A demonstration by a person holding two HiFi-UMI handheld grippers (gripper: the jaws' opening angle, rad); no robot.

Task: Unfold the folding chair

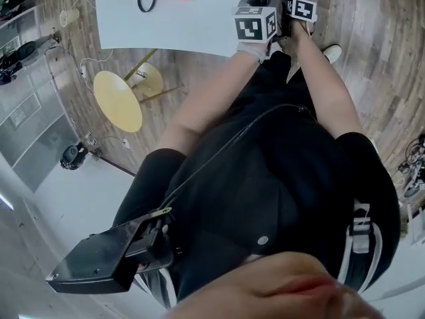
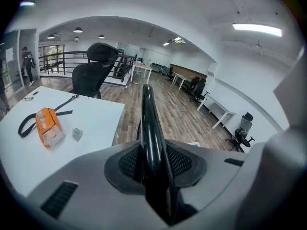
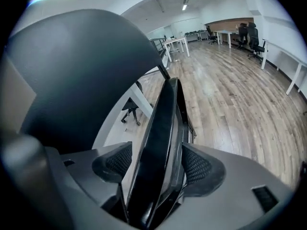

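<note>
Pinching chair frame (image 2: 146,110), left tongs (image 2: 153,163); right tongs (image 3: 158,169) wide around it.

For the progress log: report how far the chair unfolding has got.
Done: the left gripper is shut on a black tube of the folding chair. In hand: the right gripper sits astride the chair's edge, jaws apart, pads not touching it. Left: the chair looks folded flat, so probably everything else: close the right grip, then spread the chair open.

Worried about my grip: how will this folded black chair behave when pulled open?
Probably stiff: the folding chair looks like rigid metal frame. Its glossy tube may slip between the jaws. Folded flat and thin, it likely tips if released.
</note>
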